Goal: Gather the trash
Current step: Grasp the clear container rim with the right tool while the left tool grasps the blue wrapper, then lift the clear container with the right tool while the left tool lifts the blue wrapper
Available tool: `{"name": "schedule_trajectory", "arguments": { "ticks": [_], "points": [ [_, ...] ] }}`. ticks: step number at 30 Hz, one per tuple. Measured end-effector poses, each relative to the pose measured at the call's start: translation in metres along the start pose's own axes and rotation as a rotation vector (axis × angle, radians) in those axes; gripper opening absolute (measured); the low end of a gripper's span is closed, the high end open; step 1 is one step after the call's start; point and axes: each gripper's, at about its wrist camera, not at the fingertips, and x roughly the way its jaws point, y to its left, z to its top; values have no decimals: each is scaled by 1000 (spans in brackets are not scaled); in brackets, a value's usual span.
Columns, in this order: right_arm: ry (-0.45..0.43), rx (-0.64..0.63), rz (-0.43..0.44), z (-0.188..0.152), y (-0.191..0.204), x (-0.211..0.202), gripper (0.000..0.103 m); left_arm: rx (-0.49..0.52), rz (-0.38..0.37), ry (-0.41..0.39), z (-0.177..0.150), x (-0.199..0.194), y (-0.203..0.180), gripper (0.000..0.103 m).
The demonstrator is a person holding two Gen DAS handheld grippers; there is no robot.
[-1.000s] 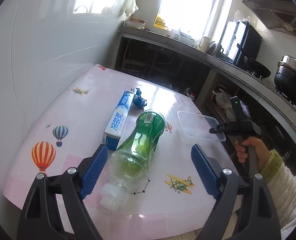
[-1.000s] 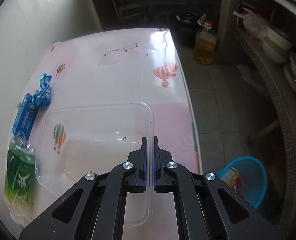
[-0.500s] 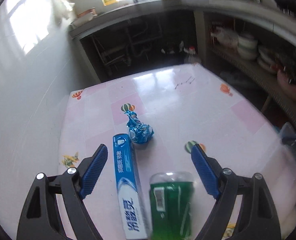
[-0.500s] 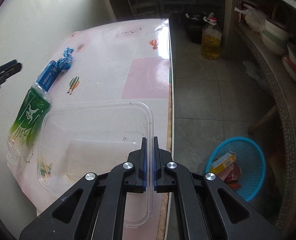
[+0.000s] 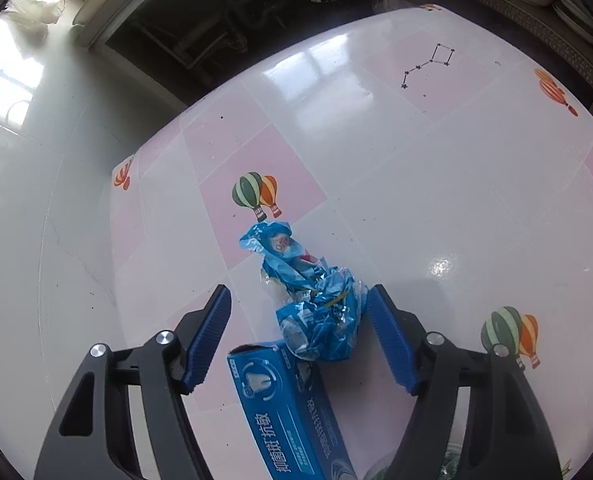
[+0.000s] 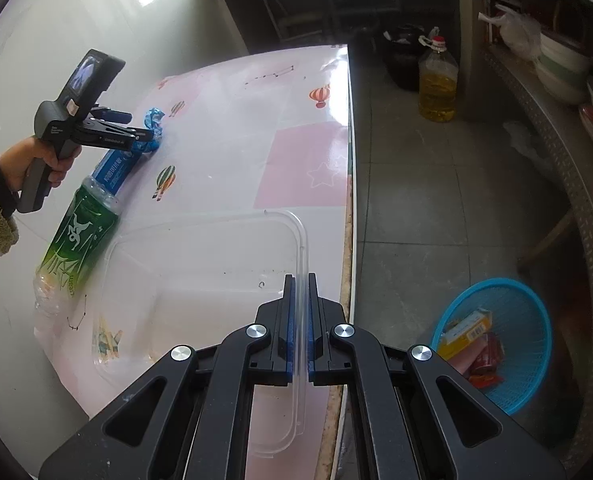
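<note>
Looking at the pink tabletop [image 6: 232, 128] first, trash collection is about midway by my read: a blue basket [image 6: 512, 360] on the floor off the table's right edge already has a few bits in it, while a clear plastic tray [image 6: 200, 280], a green bottle [image 6: 80, 236], a toothpaste box [image 5: 292, 412] and a crumpled blue wrapper [image 5: 308, 300] are all yet to go in. The right gripper [image 6: 300, 320] is clamped tight on the tray's rim near the right edge of the tabletop, with the tray jutting out over the near edge. The left gripper [image 5: 300, 340] is spread wide around the wrapper, which sits right at the end of the box near the wall-side edge; its right pad looks to be touching the wrapper, the left one is clear of it. Next move, I'd guess, is squeezing on the wrapper without catching the box end. Compared with a second ago, the left gripper has gone from over the bottle to the wrapper, and the tray has been dragged toward the table's corner nearest the basket.
</note>
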Motion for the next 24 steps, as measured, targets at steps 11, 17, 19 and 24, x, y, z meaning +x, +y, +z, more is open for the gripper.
{"name": "schedule_trajectory", "arguments": {
  "ticks": [11, 17, 19, 24],
  "points": [
    [-23, 39, 23, -5, -10, -4, 3, -61, -56, 90, 16, 31, 8, 43],
    [-26, 41, 6, -12, -13, -8, 3, -44, -62, 15, 14, -3, -4, 32],
    [-30, 42, -2, -16, -14, -12, 3, -85, -97, -43, 7, -31, -4, 32],
    [-34, 53, -26, -29, -19, -24, 3, -145, -237, -213, -42, -126, -41, 32]
  ]
}}
